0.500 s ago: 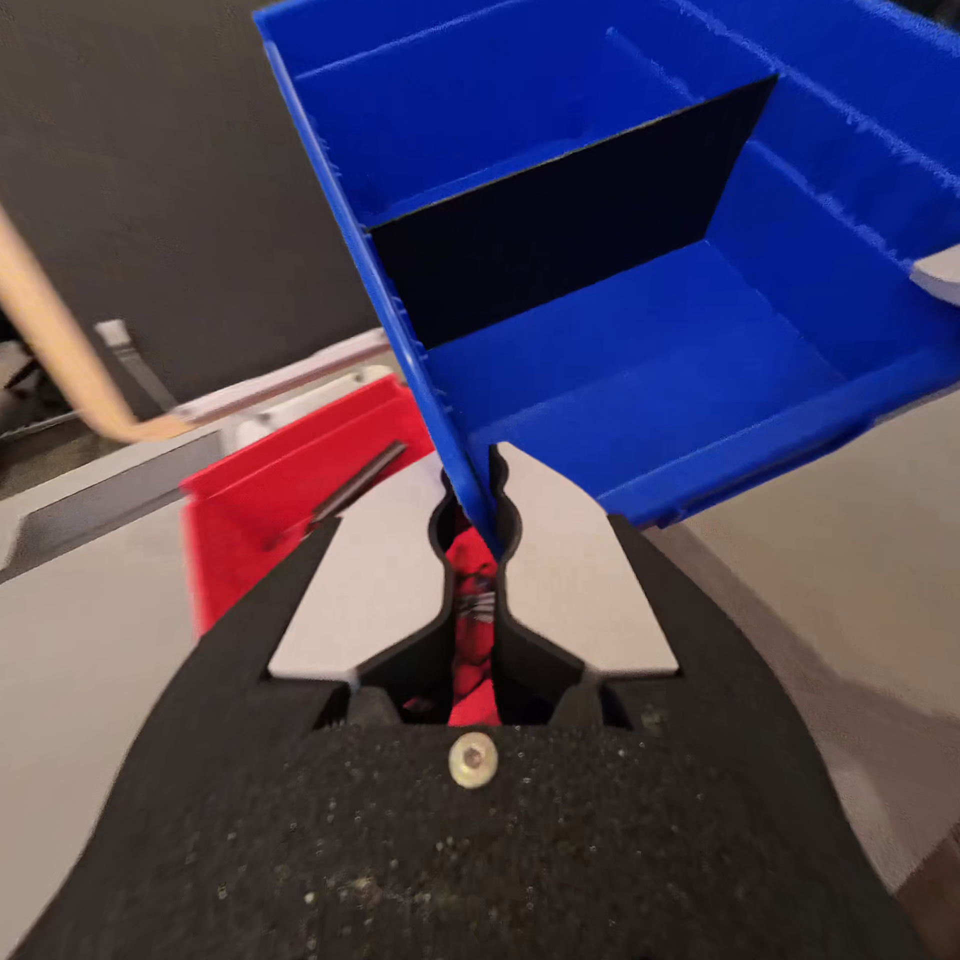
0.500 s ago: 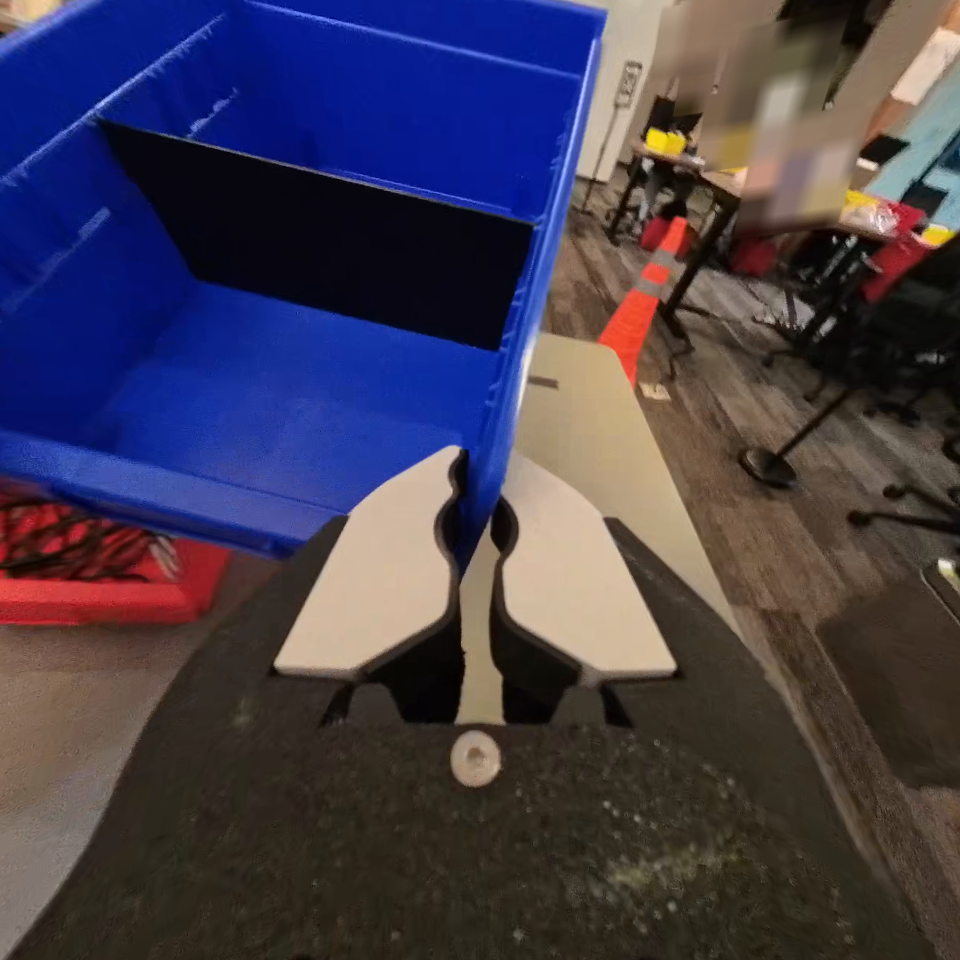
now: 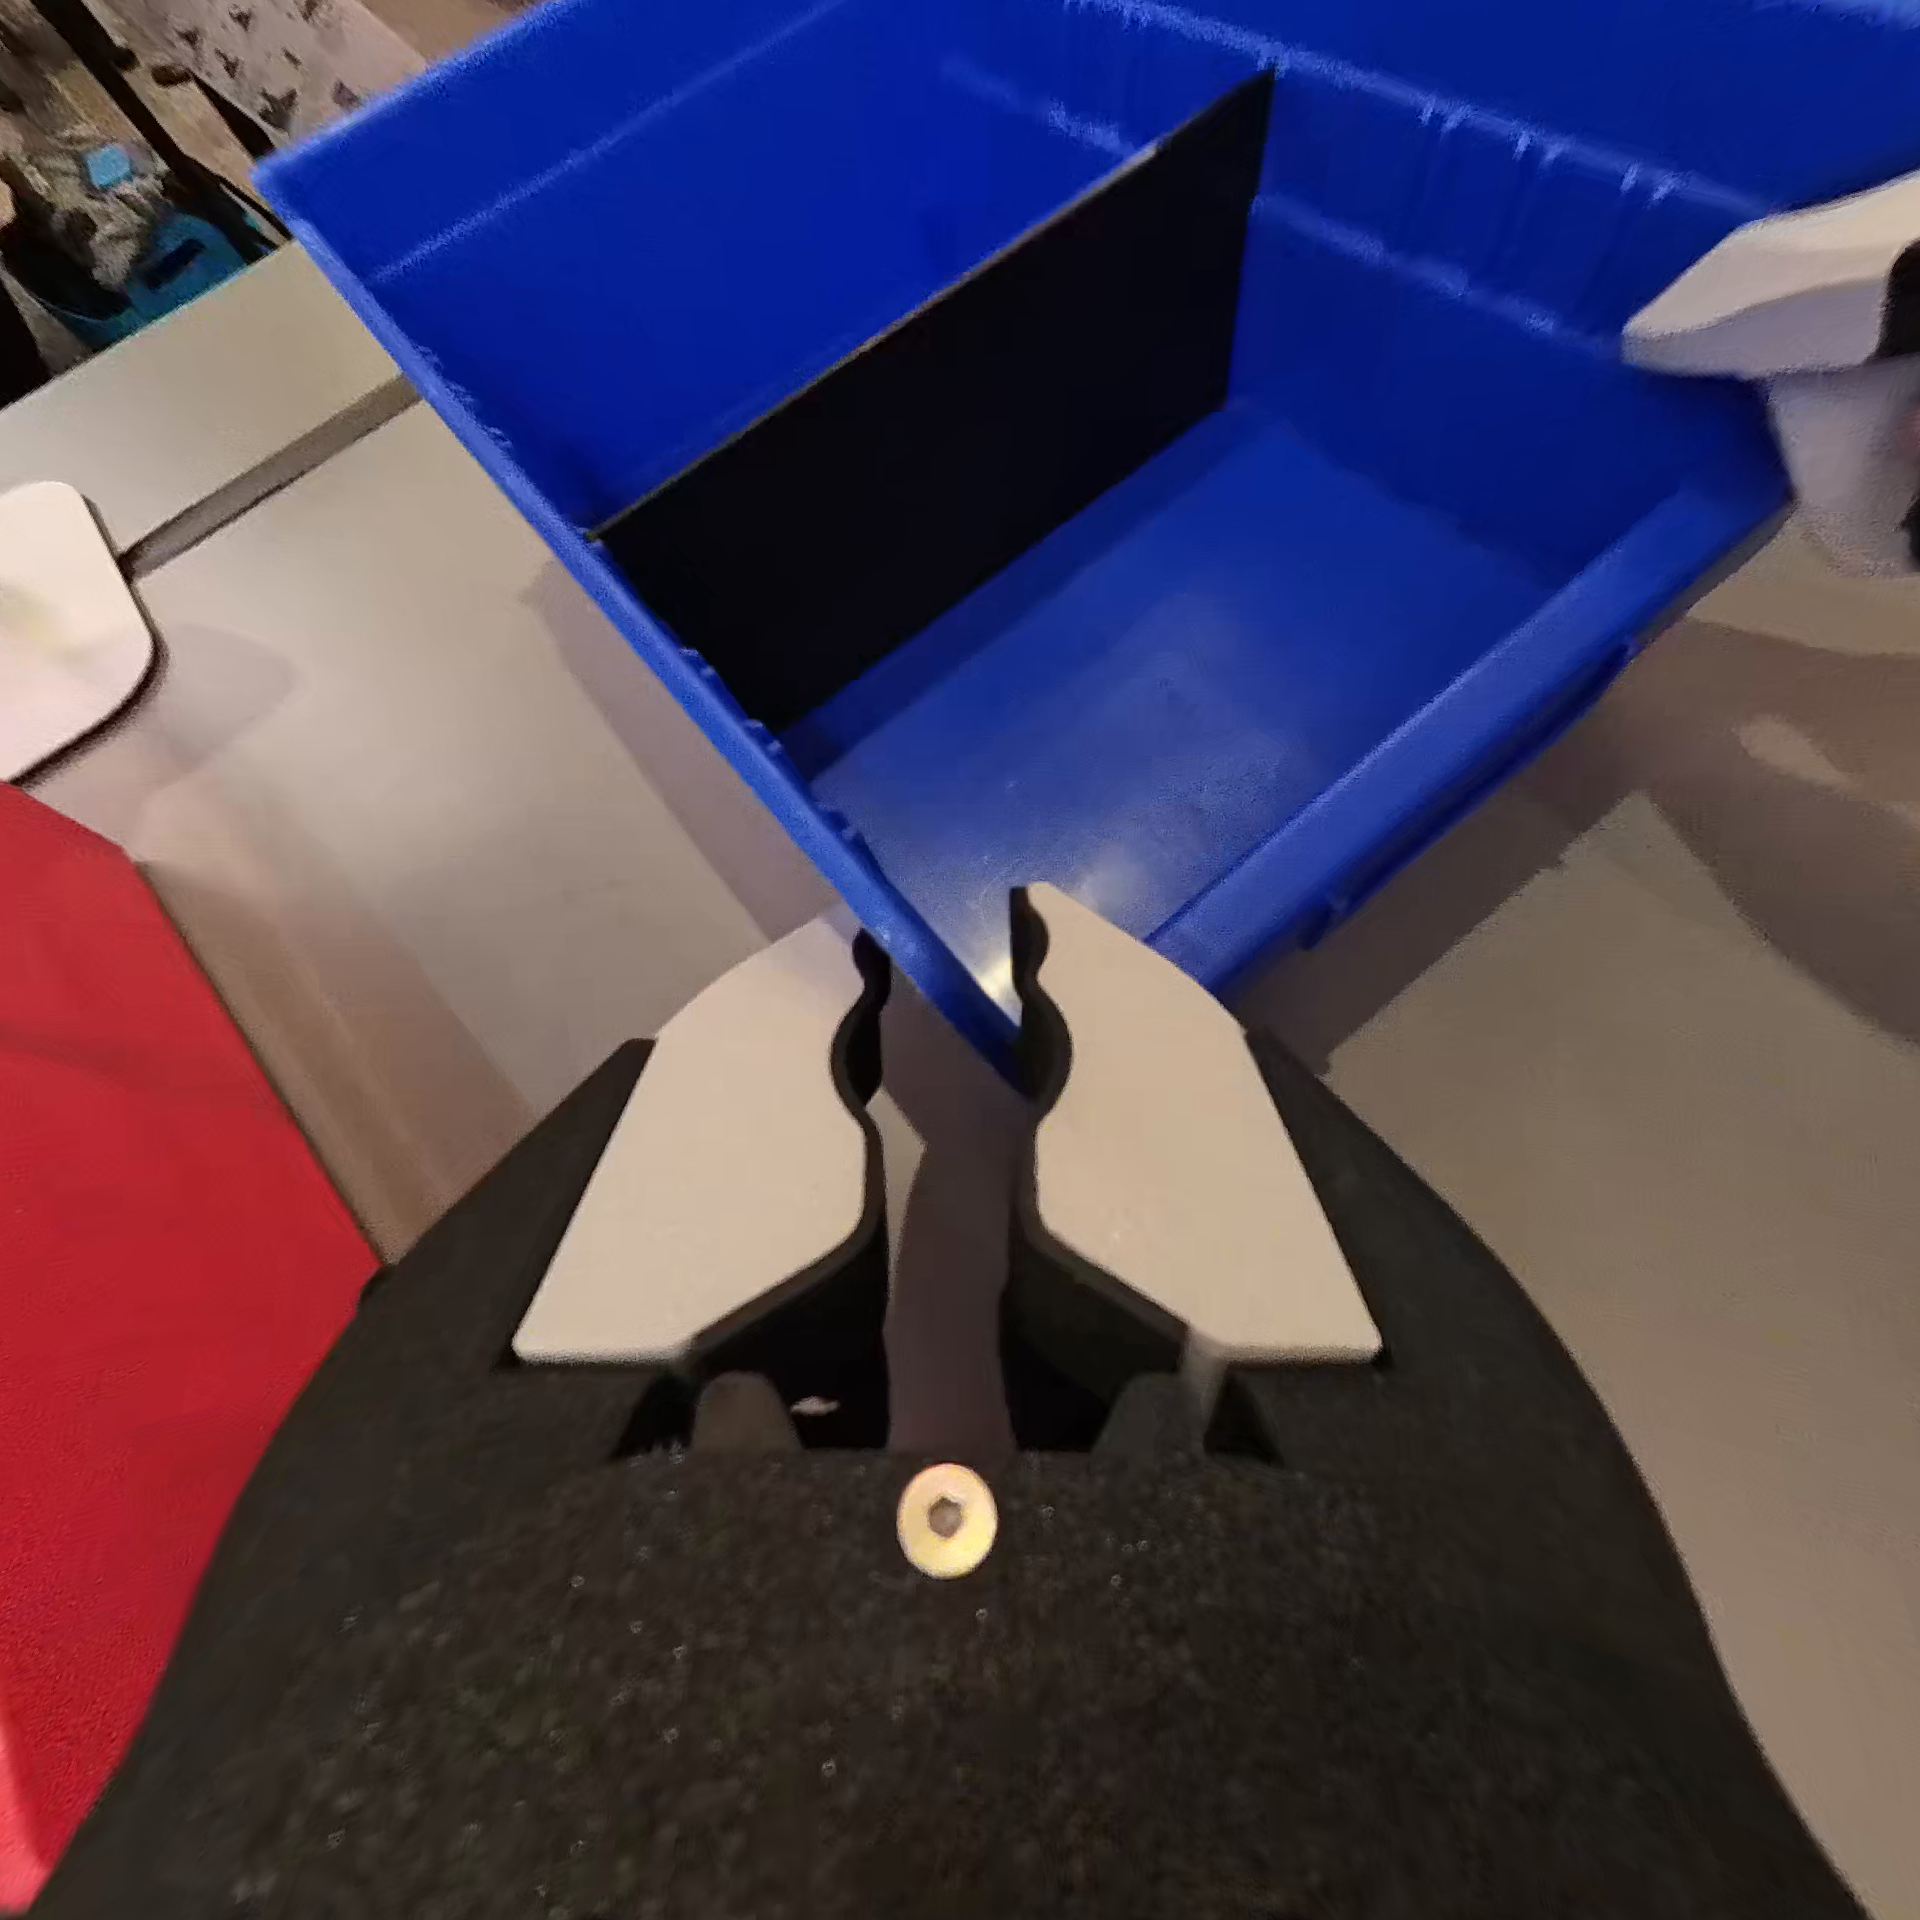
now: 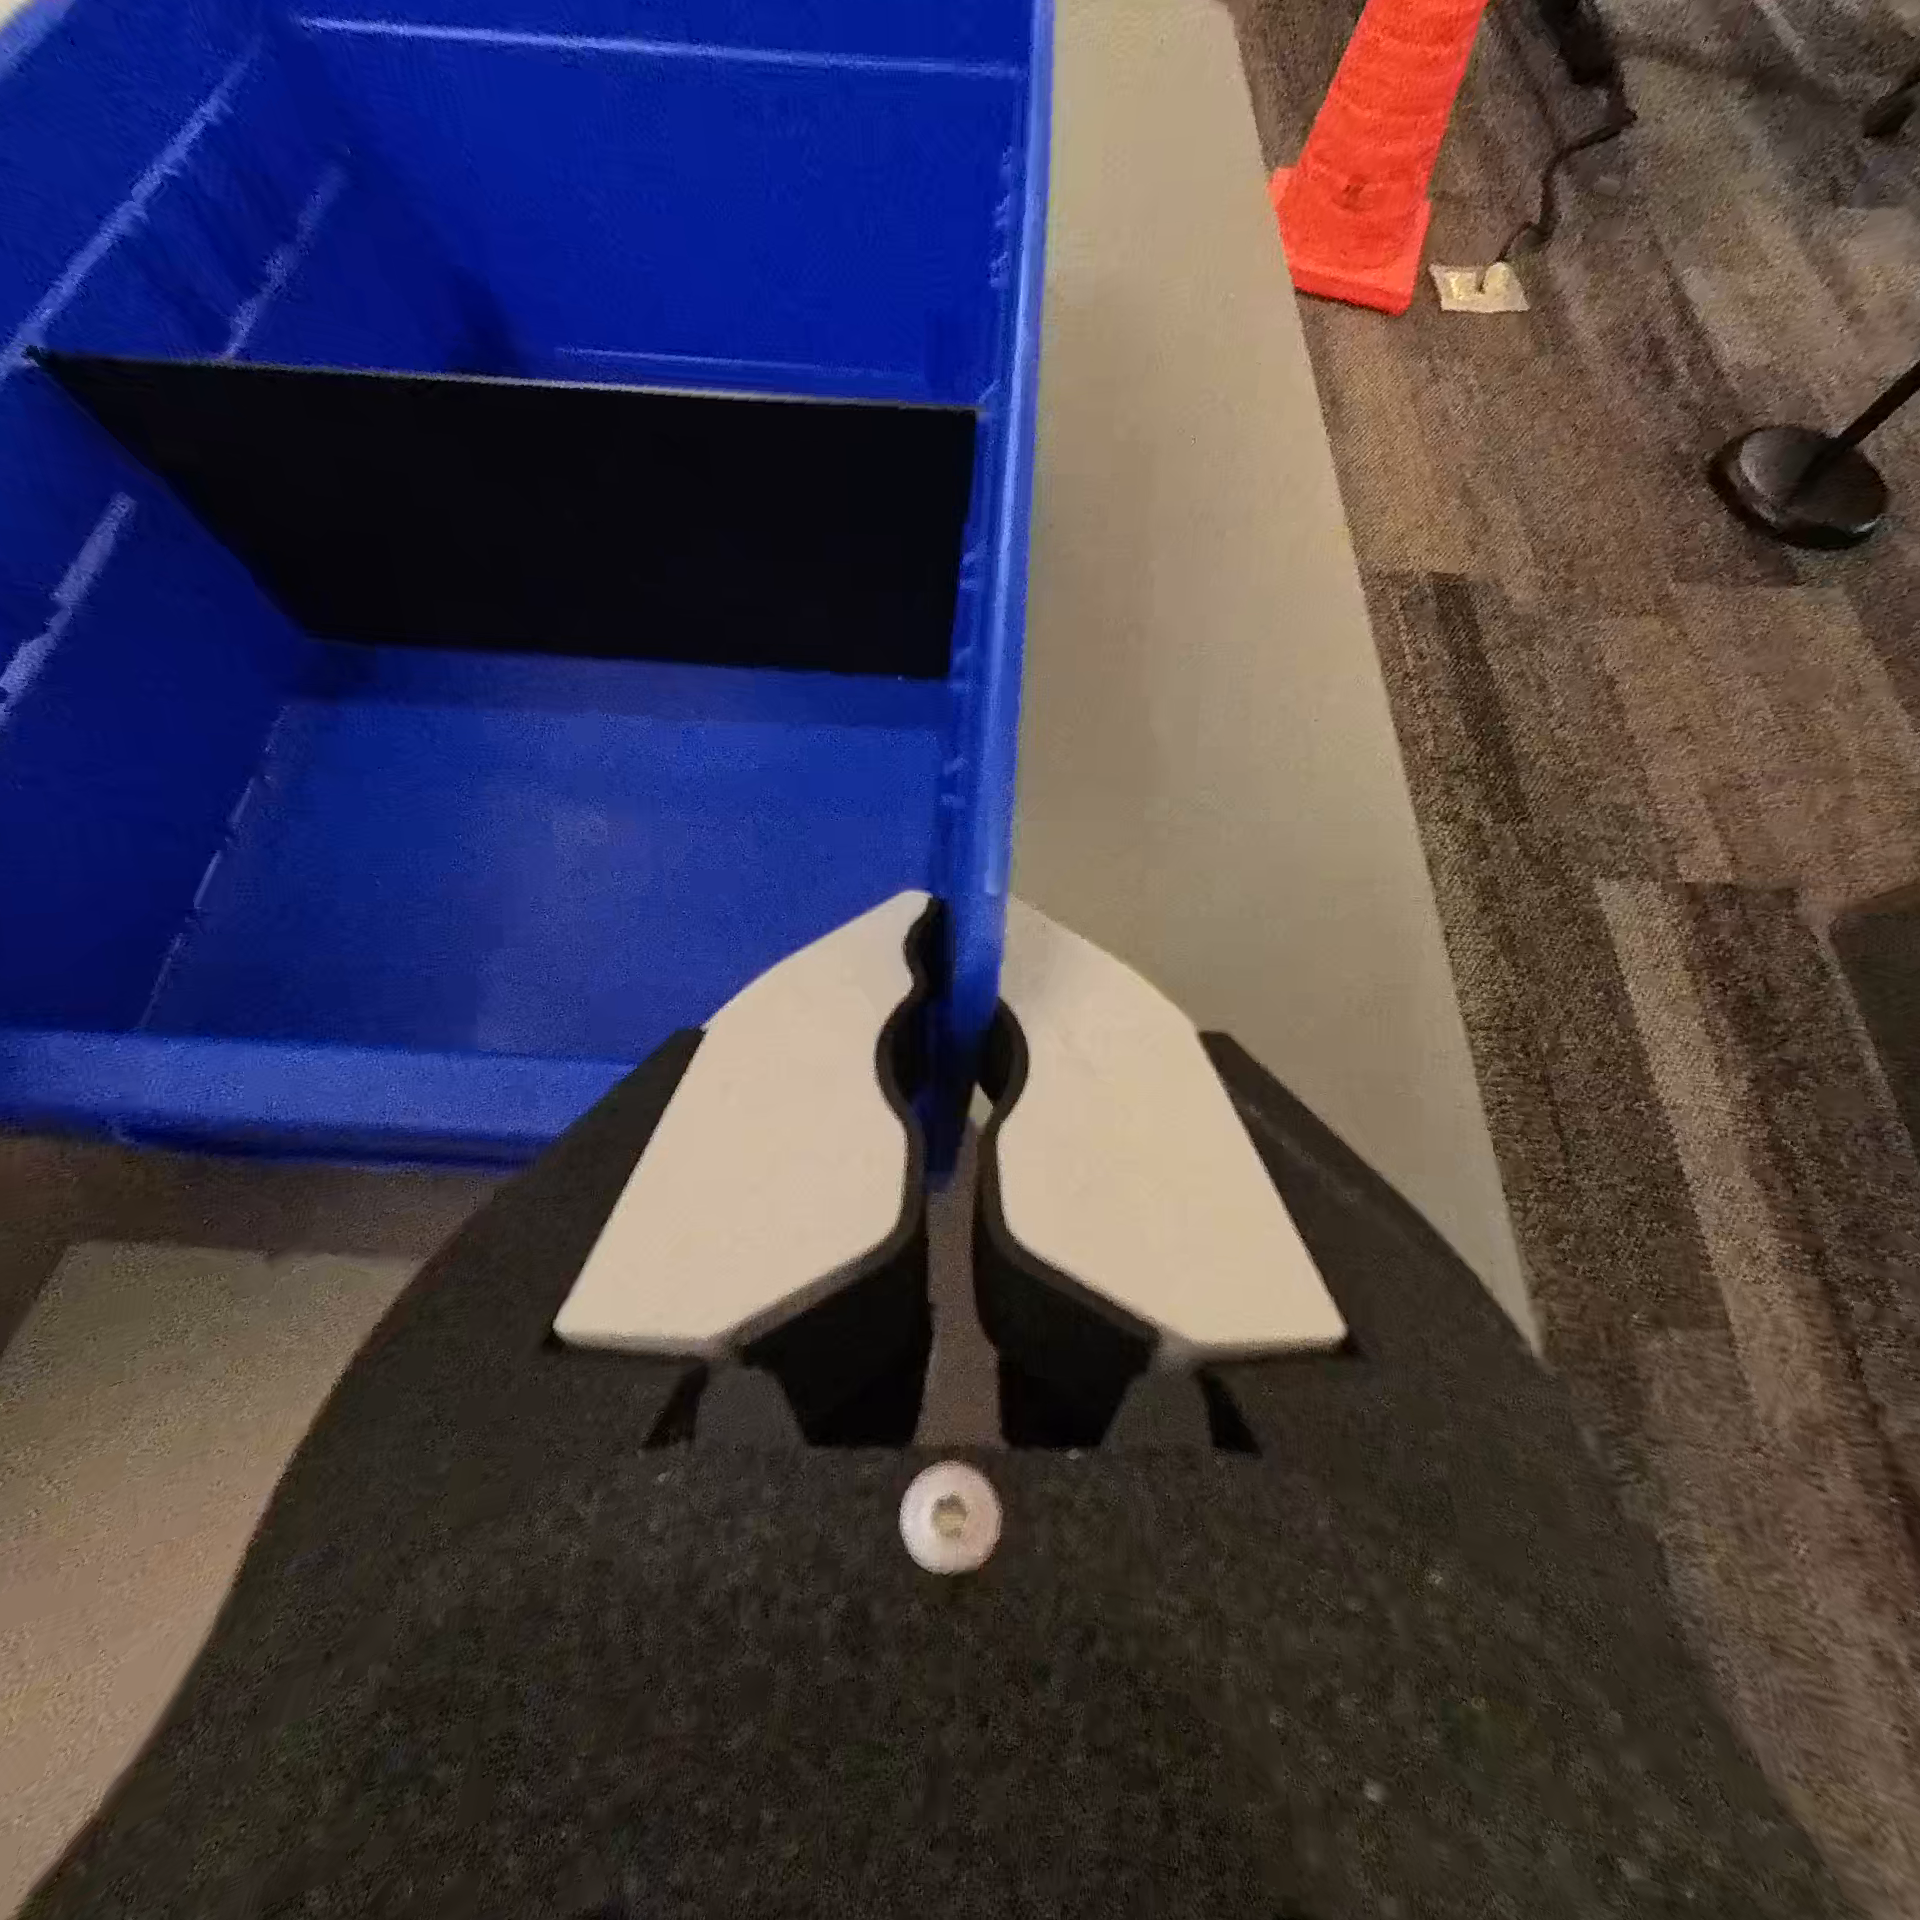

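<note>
The blue bin point(image 3: 727, 239) lies straight ahead of both sets of jaws, open side up, with a black divider point(image 3: 935, 468) standing across its middle. Both compartments look bare. The pictures do not show whether the bin's bottom rests fully on the pale surface point(image 3: 416, 779).

The left gripper point(image 3: 940, 951) has its jaws released. They straddle the bin's near corner: the wall touches the inner edge of the right-hand finger, and there is a clear gap to the other.

The right gripper point(image 4: 971, 935) is clenched on the opposite side wall, close to that wall's near end. One finger is inside the bin and one outside. That bite looks shallow and close to the corner, so as a judgement, any load on it calls for a level, steady hand.

Left of the left jaws are a red object point(image 3: 125, 1143) and, farther off, a flat white piece point(image 3: 52, 613). Right of the right jaws the surface ends. Beyond its edge are carpet point(image 4: 1662, 831), an orange cone point(image 4: 1371, 145) and a black stand base point(image 4: 1803, 488).
</note>
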`<state>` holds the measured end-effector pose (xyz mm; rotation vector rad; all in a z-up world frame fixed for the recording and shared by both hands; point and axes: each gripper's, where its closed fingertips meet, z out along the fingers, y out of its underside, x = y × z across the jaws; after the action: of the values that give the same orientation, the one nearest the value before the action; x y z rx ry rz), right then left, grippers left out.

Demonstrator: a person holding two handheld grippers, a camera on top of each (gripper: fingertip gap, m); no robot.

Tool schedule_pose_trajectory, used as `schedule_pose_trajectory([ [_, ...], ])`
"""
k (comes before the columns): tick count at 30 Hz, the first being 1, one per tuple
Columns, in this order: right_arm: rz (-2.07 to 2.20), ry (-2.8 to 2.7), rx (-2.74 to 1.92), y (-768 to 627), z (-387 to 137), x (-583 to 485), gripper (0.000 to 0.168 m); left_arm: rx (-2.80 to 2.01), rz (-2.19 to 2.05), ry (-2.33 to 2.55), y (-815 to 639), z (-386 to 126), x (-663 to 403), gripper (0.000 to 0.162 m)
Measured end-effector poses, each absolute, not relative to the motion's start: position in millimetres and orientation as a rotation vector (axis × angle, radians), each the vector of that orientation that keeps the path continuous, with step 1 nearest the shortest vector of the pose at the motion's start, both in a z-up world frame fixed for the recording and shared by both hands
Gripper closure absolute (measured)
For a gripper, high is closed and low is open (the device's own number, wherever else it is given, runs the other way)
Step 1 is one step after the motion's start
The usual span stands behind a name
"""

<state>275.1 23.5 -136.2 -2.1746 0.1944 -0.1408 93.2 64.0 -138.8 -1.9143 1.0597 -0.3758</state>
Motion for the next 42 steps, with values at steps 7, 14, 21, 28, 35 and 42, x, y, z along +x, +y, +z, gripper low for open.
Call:
schedule_pose_trajectory([
  [7,-0.33,0.172,-2.154,9.7,-117.3,288.6,0.142,-1.835,-0.695,1.145,16.6,-93.1,60.1,0.132],
  [14,-0.1,-0.025,-1.973,-5.0,-40.9,166.2,0.136,-1.832,-0.396,0.728,63.7,-32.8,-150.4,0.126],
  [21,0.531,-0.165,-1.962,45.3,-84.8,-40.2,0.12,-2.074,-0.317,0.55,101.2,-109.4,-237.9,0.104],
  [28,0.241,-0.045,-2.123,94.2,-130.6,-52.0,0.157,-2.136,-0.384,0.524,126.6,-133.9,-231.8,0.148],
  [35,0.024,0.008,-1.973,100.2,-84.5,-131.0,0.164,-2.078,-0.263,0.4,132.4,-105.8,-322.1,0.157],
  [42,0.114,-0.109,-2.012,146.6,-112.2,-277.3,0.161,-2.088,-0.12,0.429,179.8,-104.4,-465.7,0.158],
])
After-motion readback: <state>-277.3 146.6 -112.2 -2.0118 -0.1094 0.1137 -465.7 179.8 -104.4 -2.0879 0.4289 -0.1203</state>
